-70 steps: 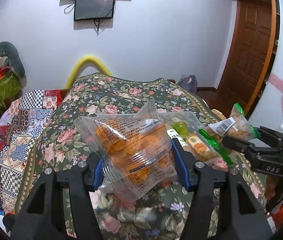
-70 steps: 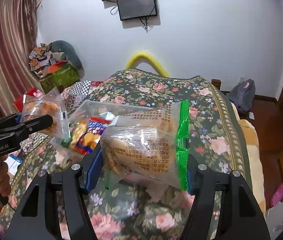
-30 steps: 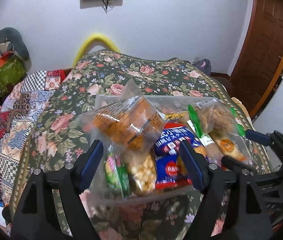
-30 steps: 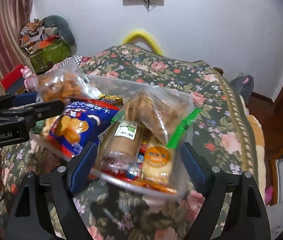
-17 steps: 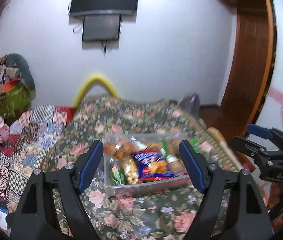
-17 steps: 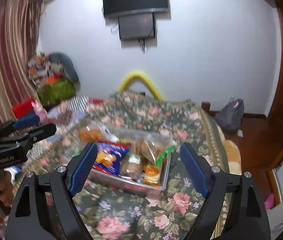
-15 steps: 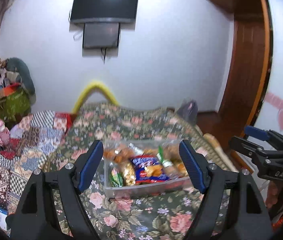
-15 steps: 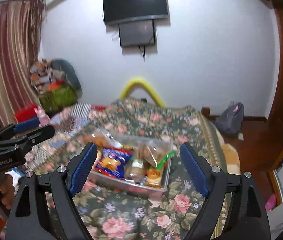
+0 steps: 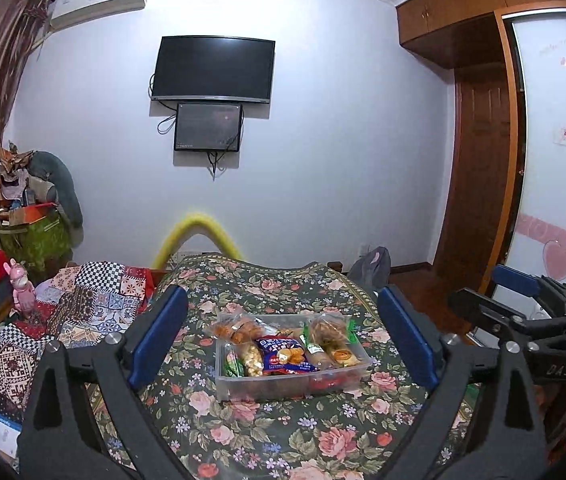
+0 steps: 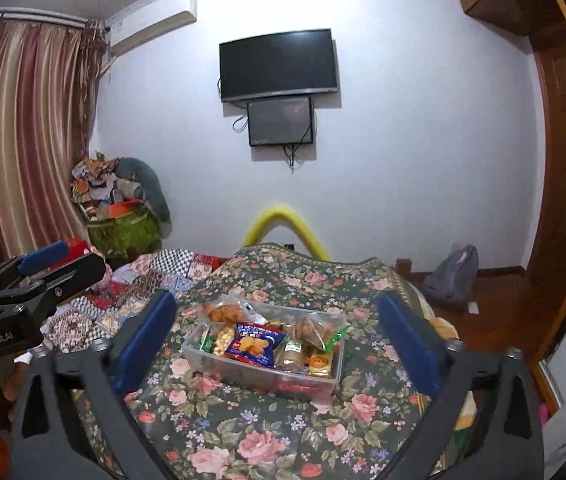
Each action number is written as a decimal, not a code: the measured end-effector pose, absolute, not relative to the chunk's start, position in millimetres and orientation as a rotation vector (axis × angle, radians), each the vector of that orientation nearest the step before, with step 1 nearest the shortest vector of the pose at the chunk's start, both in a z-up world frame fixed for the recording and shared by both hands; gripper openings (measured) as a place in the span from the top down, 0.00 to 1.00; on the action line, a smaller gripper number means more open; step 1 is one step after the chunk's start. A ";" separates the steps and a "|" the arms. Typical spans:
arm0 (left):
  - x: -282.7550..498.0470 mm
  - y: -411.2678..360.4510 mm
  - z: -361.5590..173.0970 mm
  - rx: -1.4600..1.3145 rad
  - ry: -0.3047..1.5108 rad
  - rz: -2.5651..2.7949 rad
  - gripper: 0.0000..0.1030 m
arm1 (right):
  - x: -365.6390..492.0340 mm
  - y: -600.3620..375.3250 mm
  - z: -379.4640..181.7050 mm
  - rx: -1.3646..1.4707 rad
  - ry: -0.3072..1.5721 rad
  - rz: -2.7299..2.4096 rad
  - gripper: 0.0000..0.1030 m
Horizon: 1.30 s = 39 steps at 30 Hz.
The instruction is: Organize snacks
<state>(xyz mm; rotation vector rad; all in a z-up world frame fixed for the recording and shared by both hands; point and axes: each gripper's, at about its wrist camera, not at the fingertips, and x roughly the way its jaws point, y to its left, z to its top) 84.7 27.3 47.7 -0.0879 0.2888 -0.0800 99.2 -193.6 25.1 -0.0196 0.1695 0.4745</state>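
Note:
A clear plastic bin (image 9: pixel 243 390) full of snack packets sits on the floral bedspread (image 9: pixel 263 432); it also shows in the right wrist view (image 10: pixel 223 364). An orange-snack bag (image 9: pixel 235 328) lies at its back left, a blue packet (image 9: pixel 283 356) in the middle and a green-edged biscuit bag (image 9: pixel 329 330) at the right. My left gripper (image 9: pixel 279 340) is open and empty, well back from the bin. My right gripper (image 10: pixel 275 340) is open and empty, also held back. Each gripper shows at the edge of the other's view.
A patchwork quilt (image 9: pixel 83 304) lies left of the bedspread. A yellow arch (image 9: pixel 199 236) stands at the bed's far end under a wall TV (image 9: pixel 213 70). A cluttered pile (image 9: pixel 27 216) fills the left corner; a wooden door (image 9: pixel 479 176) and a backpack (image 9: pixel 371 268) are on the right.
Both grippers let go of their snack bags into the bin, opened wide, then pulled back and up from it. The bin now looks small and far.

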 end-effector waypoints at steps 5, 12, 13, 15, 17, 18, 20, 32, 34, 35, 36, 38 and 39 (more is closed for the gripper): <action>74.9 25.8 45.5 -0.078 0.289 -0.069 0.04 | 94.5 -197.4 20.2 -0.018 0.168 0.467 0.00; 72.5 22.9 41.2 -0.065 0.293 -0.065 0.04 | 87.9 -200.7 15.2 -0.025 0.167 0.456 0.00; 72.7 22.9 40.1 -0.065 0.295 -0.064 0.04 | 86.2 -200.4 14.6 -0.031 0.165 0.453 0.00; 72.3 23.2 38.5 -0.067 0.298 -0.064 0.04 | 85.4 -199.5 14.2 -0.037 0.163 0.453 0.00; 71.1 22.5 38.0 -0.068 0.301 -0.062 0.04 | 85.1 -198.6 14.1 -0.039 0.163 0.454 0.00; 71.1 22.6 37.4 -0.068 0.303 -0.062 0.04 | 84.9 -198.2 14.2 -0.038 0.163 0.455 0.00; 71.5 22.9 36.1 -0.070 0.308 -0.061 0.04 | 85.1 -198.0 13.9 -0.036 0.165 0.458 0.00; 70.5 20.6 34.7 -0.068 0.314 -0.072 0.04 | 85.0 -198.4 14.0 -0.031 0.165 0.457 0.00; 70.3 20.7 35.5 -0.067 0.312 -0.069 0.03 | 85.2 -198.9 14.1 -0.028 0.164 0.456 0.00; 70.2 20.7 35.8 -0.069 0.311 -0.069 0.02 | 85.2 -199.3 13.9 -0.026 0.165 0.456 0.00; 70.2 20.6 35.8 -0.069 0.312 -0.068 0.02 | 85.2 -199.3 13.9 -0.025 0.165 0.457 0.00; 69.9 20.7 36.3 -0.066 0.312 -0.067 0.02 | 85.3 -199.6 13.8 -0.022 0.167 0.457 0.00; 70.1 20.5 36.2 -0.065 0.313 -0.068 0.01 | 85.4 -199.7 13.7 -0.022 0.167 0.457 0.00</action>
